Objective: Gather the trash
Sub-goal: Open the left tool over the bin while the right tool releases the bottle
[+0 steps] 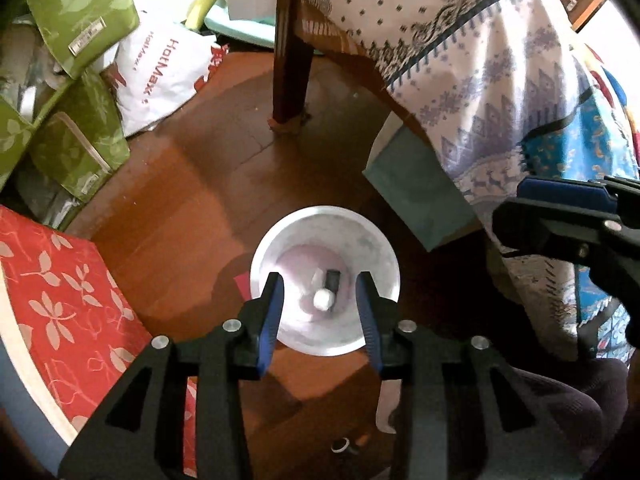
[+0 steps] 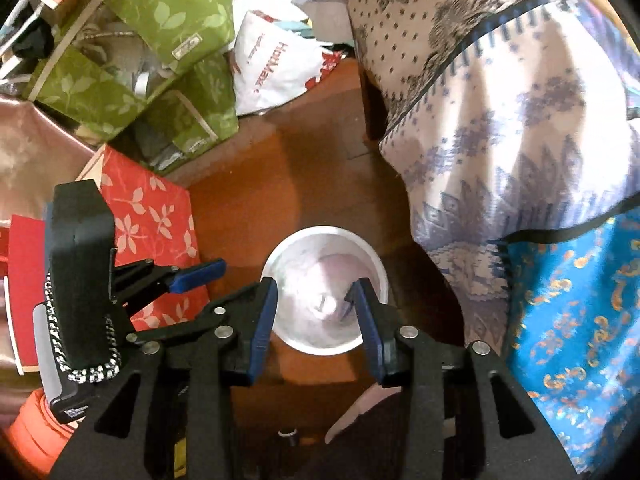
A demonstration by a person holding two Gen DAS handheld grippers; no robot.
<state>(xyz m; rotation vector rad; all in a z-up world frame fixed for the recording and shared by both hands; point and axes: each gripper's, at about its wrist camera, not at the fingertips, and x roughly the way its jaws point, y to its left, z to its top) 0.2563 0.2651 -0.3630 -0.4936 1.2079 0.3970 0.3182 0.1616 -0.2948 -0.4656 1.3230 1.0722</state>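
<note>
A white round bin (image 1: 304, 236) stands on the wooden floor below both grippers. Inside it lie a small white crumpled ball (image 1: 322, 299) and a dark piece (image 1: 332, 278). My left gripper (image 1: 322, 308) hovers above the bin, open and empty. My right gripper (image 2: 316, 312) hovers over the same bin (image 2: 320, 240), open and empty. The right gripper shows at the right edge of the left wrist view (image 1: 560, 216). The left gripper shows at the left of the right wrist view (image 2: 192, 276).
A table leg (image 1: 292, 60) and a patterned tablecloth (image 1: 480, 60) hang behind the bin. A teal box (image 1: 420, 188) sits under the cloth. Green boxes (image 1: 76, 12), a white HotMaxx bag (image 1: 160, 72) and a red floral box (image 1: 68, 304) crowd the left.
</note>
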